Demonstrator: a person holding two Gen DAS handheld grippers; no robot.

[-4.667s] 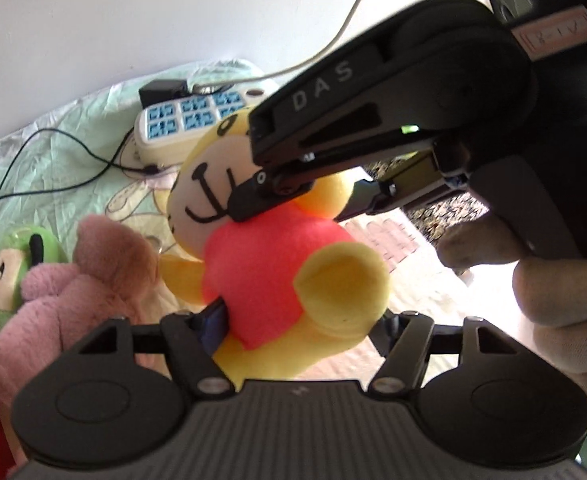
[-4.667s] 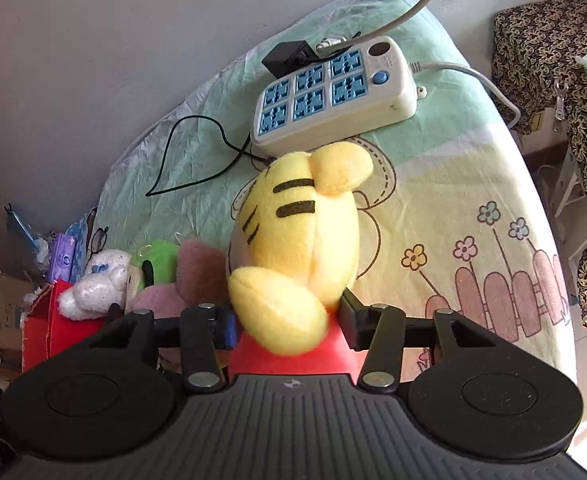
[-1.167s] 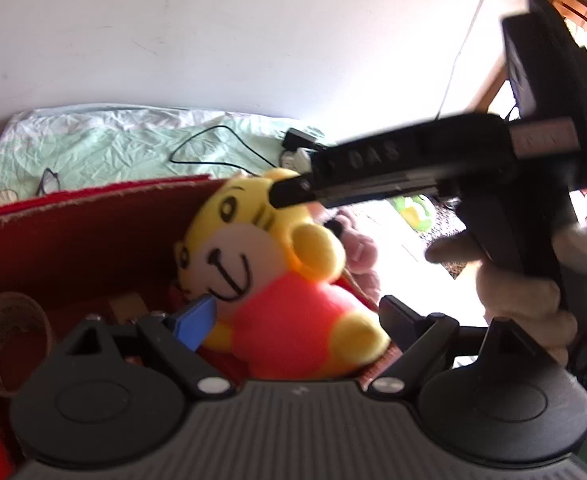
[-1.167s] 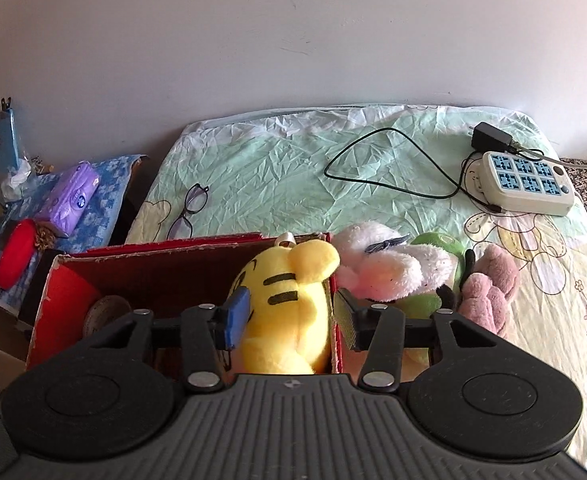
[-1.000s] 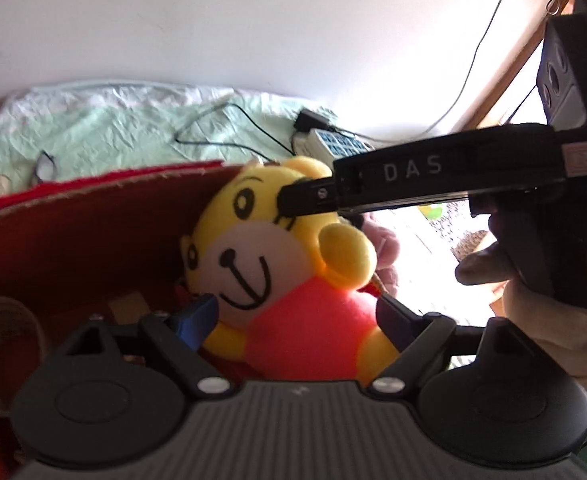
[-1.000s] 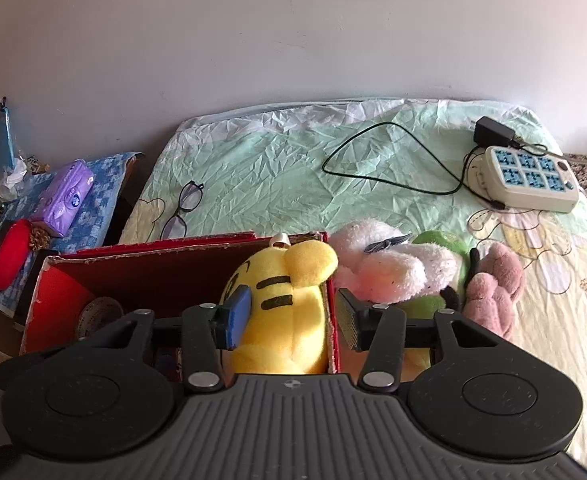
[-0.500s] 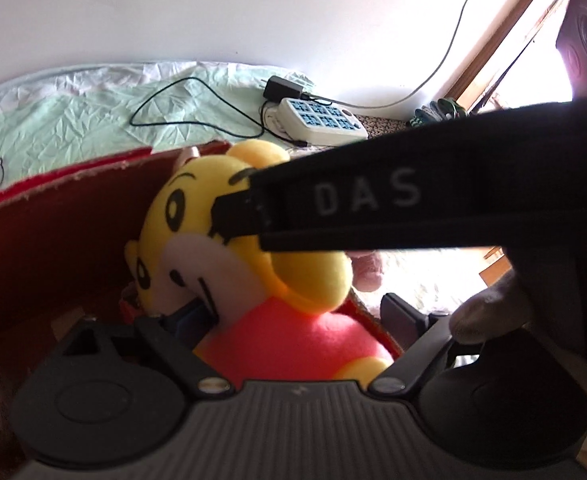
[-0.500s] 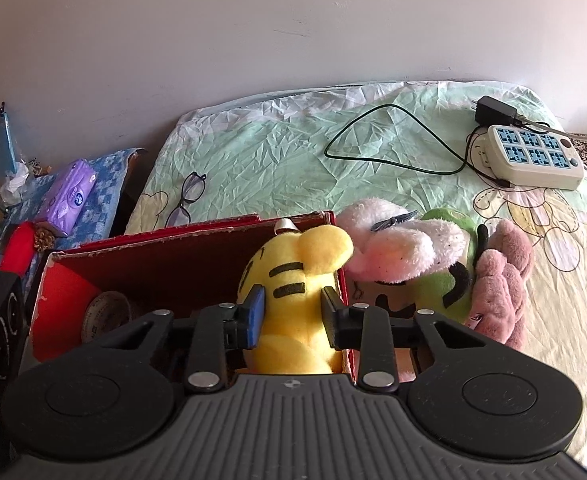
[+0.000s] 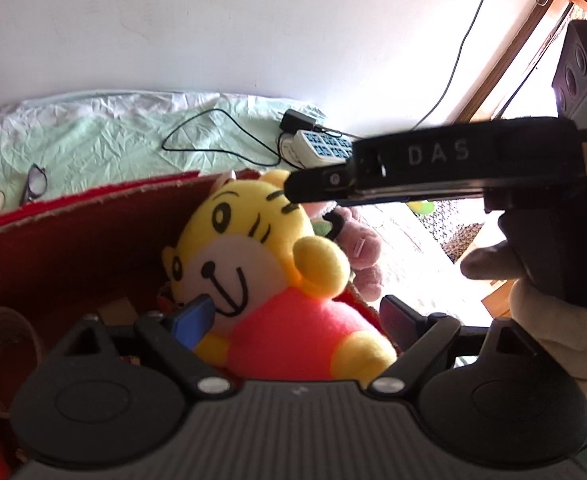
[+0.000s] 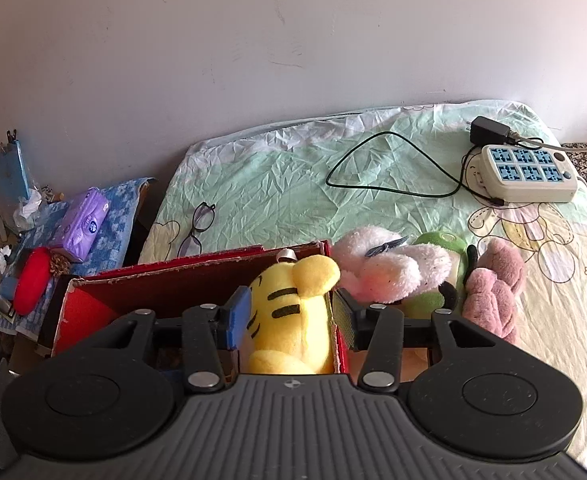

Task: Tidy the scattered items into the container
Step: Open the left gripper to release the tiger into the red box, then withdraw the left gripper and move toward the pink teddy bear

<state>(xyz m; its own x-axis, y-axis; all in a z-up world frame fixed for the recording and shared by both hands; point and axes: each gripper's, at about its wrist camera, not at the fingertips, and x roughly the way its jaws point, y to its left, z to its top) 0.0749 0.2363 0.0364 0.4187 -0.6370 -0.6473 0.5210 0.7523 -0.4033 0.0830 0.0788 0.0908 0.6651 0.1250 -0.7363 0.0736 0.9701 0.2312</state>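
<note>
Right wrist view: yellow tiger plush (image 10: 293, 312) in red box (image 10: 197, 276); right tool (image 10: 289, 316) opening around it, left tool (image 9: 293, 320) wide, gripping nothing. Left on bed (image 10: 285, 184): white plush (image 10: 377, 268), green plush (image 10: 437, 276), pink plush (image 10: 493, 284).

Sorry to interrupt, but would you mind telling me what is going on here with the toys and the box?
A person is tidying soft toys off the bed into a red box, with tongs in each hand. The yellow tiger toy now sits inside the box. The right tongs are opening around it, and the left tongs stand open at its front. A white plush, a green one and a pink one lie on the bed beside the box.
</note>
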